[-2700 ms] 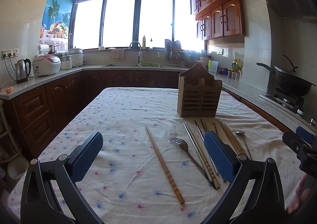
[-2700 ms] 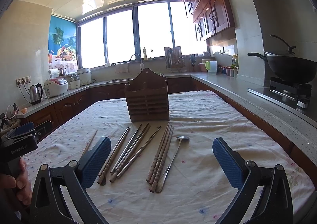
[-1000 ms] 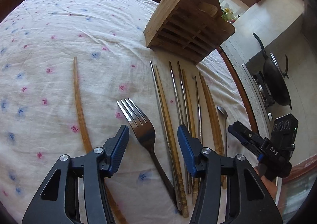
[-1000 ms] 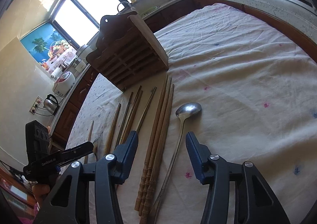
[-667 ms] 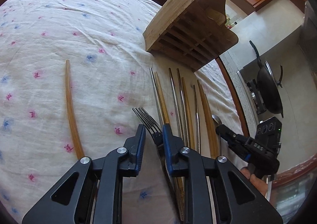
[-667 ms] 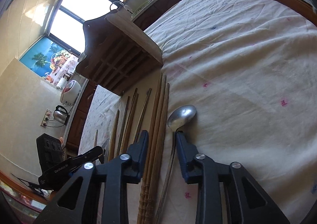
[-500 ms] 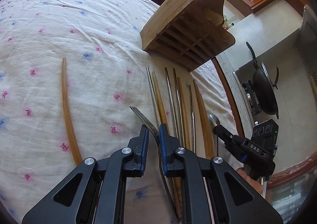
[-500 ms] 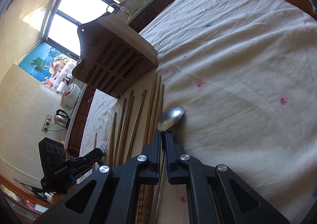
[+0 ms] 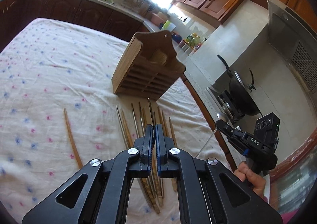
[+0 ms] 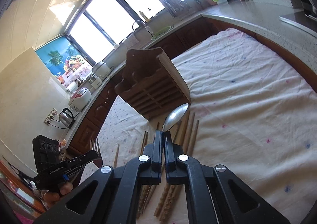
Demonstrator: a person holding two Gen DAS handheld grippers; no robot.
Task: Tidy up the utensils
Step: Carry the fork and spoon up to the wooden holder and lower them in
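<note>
My left gripper (image 9: pixel 154 126) is shut on a metal fork (image 10: pixel 95 145), lifted above the cloth; the fork's tines show in the right wrist view, edge-on between my pads in the left one. My right gripper (image 10: pixel 163 132) is shut on a metal spoon (image 10: pixel 176 117), its bowl sticking out ahead; the spoon also shows in the left wrist view (image 9: pixel 221 115). A slatted wooden utensil holder (image 9: pixel 147 69) stands on the table beyond both grippers; it also shows in the right wrist view (image 10: pixel 150 87). Several wooden and metal chopsticks (image 9: pixel 138 125) lie in a row in front of it.
One wooden chopstick (image 9: pixel 72 140) lies apart to the left. The table has a white flowered cloth (image 9: pixel 49 77). A black wok (image 9: pixel 240 91) sits on the stove at right. A counter (image 10: pixel 263 20) runs along the table's right side; kettle (image 10: pixel 66 118) and rice cooker (image 10: pixel 80 96) stand far left.
Both grippers closed, the left on the fork and the right on the spoon, then lifted them off the cloth. Both views have tilted up towards the holder.
</note>
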